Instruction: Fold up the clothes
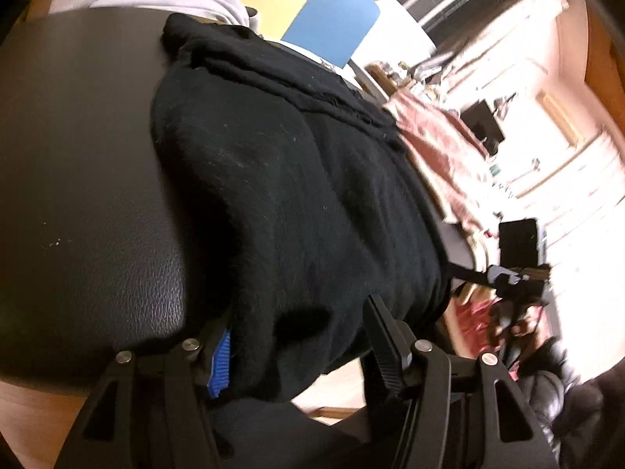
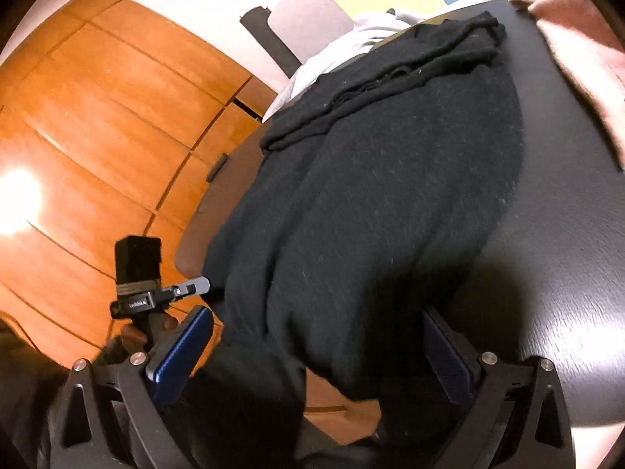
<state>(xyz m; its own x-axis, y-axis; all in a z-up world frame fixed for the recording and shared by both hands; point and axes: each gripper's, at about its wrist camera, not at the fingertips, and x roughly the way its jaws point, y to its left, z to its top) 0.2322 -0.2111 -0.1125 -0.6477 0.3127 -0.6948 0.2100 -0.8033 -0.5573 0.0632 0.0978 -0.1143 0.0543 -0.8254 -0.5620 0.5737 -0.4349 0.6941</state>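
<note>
Black garment [image 1: 297, 179] spread over the dark table [image 1: 78, 156], filling the centre of both views, near edge drooping past the table rim at the bottom of the frame. Left gripper [image 1: 300, 336] standing wide, cloth bulging between its fingers, pads not seen pressing on it. Right gripper [image 2: 312, 351] likewise wide apart, blue pads [image 2: 179, 355] clear on either side of the hanging hem; nothing gripped, as far as can be told. Bunched folds [image 2: 390, 78] lying toward the top of the frame, next to a pale grey garment [image 2: 340, 51] and a pink cloth [image 2: 578, 31] at upper right.

Risks, judged from here: closing on one layer only and dragging the pile askew; overhanging weight pulling the garment off the rim; catching the neighbouring clothes when folding upward; uneven pull between the two grippers skewing the crease.
</note>
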